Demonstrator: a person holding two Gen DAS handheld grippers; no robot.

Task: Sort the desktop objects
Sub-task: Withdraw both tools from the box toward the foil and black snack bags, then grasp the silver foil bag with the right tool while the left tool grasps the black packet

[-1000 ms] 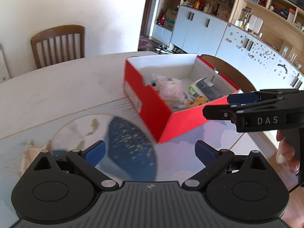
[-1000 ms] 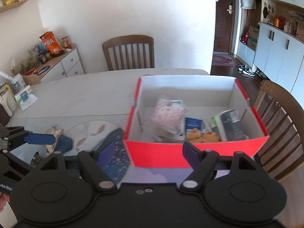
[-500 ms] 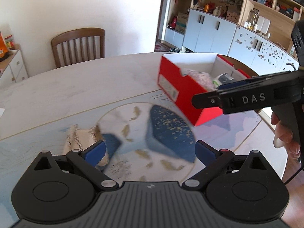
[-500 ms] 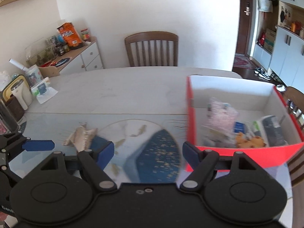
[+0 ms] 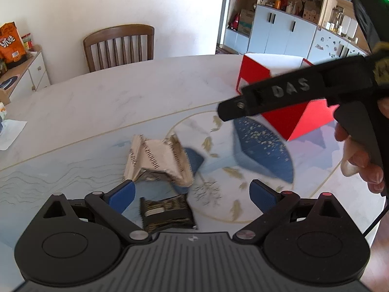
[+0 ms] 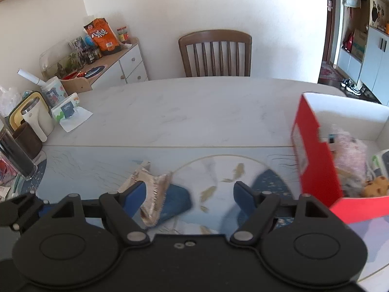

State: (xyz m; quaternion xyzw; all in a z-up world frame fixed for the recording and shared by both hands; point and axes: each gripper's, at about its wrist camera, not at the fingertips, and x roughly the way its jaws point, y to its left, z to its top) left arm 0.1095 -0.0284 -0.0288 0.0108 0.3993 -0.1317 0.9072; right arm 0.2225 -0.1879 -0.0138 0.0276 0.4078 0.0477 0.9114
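A crumpled silver-beige wrapper (image 5: 158, 160) lies on the fish-print table mat (image 5: 218, 146), just ahead of my left gripper (image 5: 192, 192), which stands open and holds nothing. A small dark patterned packet (image 5: 165, 213) lies below it, between the left fingers near their base. In the right wrist view the same wrapper (image 6: 148, 185) sits by the left pad of my right gripper (image 6: 190, 194), also open and holding nothing. The red box (image 6: 313, 150) stands at the right, holding a pink fluffy item (image 6: 350, 148) and other small things. The right gripper's body crosses in front of the red box (image 5: 306, 116) in the left wrist view.
A wooden chair (image 6: 215, 53) stands behind the marble table (image 6: 194, 104). Cups (image 6: 36, 119) and a tissue pack (image 6: 66, 109) crowd the table's left end. A sideboard (image 6: 116, 63) with snack bags is beyond. A hand (image 5: 359, 160) holds the right gripper's grip.
Both grippers have swung left, away from the red box and over to the wrapper. The box has slid to the right of both views. Both stay open.
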